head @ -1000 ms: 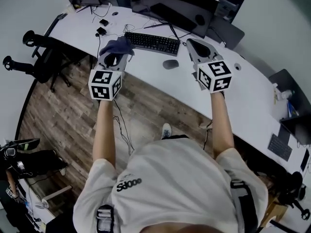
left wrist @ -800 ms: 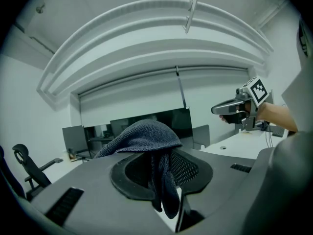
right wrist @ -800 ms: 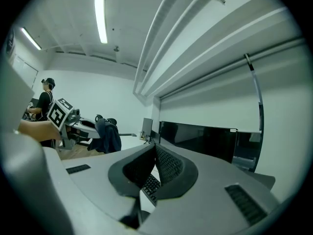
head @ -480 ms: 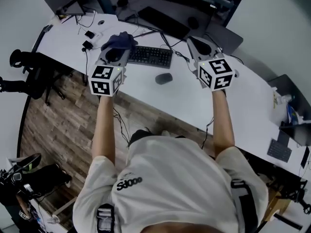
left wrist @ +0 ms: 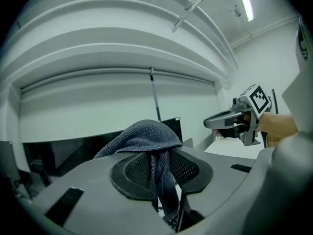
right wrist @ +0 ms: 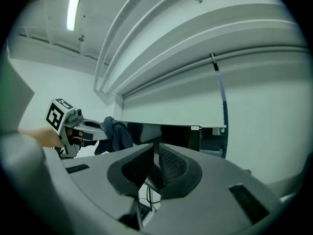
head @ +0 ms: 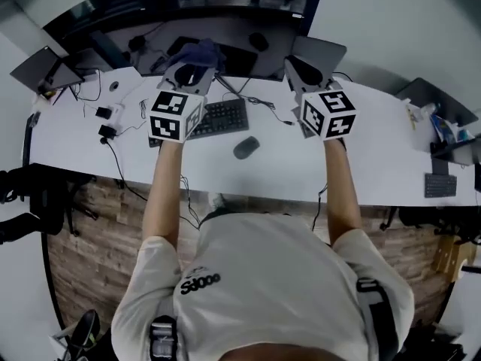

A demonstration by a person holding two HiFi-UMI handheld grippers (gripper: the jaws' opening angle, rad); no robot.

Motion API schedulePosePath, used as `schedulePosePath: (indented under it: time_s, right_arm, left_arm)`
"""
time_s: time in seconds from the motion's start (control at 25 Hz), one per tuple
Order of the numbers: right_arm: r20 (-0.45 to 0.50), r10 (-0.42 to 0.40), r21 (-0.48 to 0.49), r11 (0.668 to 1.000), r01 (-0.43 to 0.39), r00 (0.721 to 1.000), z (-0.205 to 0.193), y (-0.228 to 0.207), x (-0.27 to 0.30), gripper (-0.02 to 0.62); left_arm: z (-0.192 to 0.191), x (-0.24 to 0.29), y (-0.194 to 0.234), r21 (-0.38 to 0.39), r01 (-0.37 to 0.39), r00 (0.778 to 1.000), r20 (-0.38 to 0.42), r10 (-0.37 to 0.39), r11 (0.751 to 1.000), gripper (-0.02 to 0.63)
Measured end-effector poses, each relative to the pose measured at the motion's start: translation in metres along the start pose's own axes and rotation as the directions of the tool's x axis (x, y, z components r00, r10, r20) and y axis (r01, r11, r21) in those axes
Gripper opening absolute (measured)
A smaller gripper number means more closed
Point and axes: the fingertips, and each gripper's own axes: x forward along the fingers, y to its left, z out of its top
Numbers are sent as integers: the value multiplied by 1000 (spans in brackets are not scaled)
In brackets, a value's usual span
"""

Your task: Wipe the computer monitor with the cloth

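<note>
Cloth (left wrist: 146, 137) sits bunched in the left gripper (left wrist: 157, 155), whose jaws are clamped on it. One fold domes over the jaw tips and a tail hangs down between them.

In the head view this gripper is raised over the far edge of the desk (head: 361, 164). The cloth is at its 12 o'clock end, just beyond the keyboard (head: 218, 119).

The right gripper (right wrist: 155, 158) has its jaws pressed together with nothing between them. In the head view it is about level with the left one, at that gripper's 3 o'clock and well apart from it. Both point toward 12 o'clock.

The monitor (right wrist: 168, 137) is a dark screen straight ahead of the right gripper's jaw tips. In the right gripper view the left gripper reaches in from 9 o'clock, and the cloth hangs off its tip in front of the screen's left end. No view shows whether the cloth touches the screen. In the left gripper view the dark screen lies behind the cloth, running from 9 o'clock to just right of it, and the right gripper shows at 3 o'clock.

On the desk a mouse (head: 246, 147) lies at the keyboard's 5 o'clock, near it but apart. A laptop (head: 41, 70) stands open at the desk's 10 o'clock corner.
</note>
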Motion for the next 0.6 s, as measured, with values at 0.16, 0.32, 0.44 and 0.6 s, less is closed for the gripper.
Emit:
schedulePosePath:
  time_s: [0.16,0.32,0.44,0.6]
  right_arm:
    - [4,-151,68,986,150,989,7,-16,4,1]
    - [-14,-286,102,953,286,958,3,-32,-16,0]
    - [-17,-336,126,934,335,942,1,-44,-29,0]
    - [-38,-357,117,926,359,933,-5,-56,-45,0]
  left_arm:
    - [42,46,-7,55,199,976,77,-203,978,97]
    - [73,83,-29,125,345,926,113,-359,930,97]
    - [94,107,-40,167,376,908,129,-399,911,97]
    - [117,136,-53,200,378,902,141,-408,904,97]
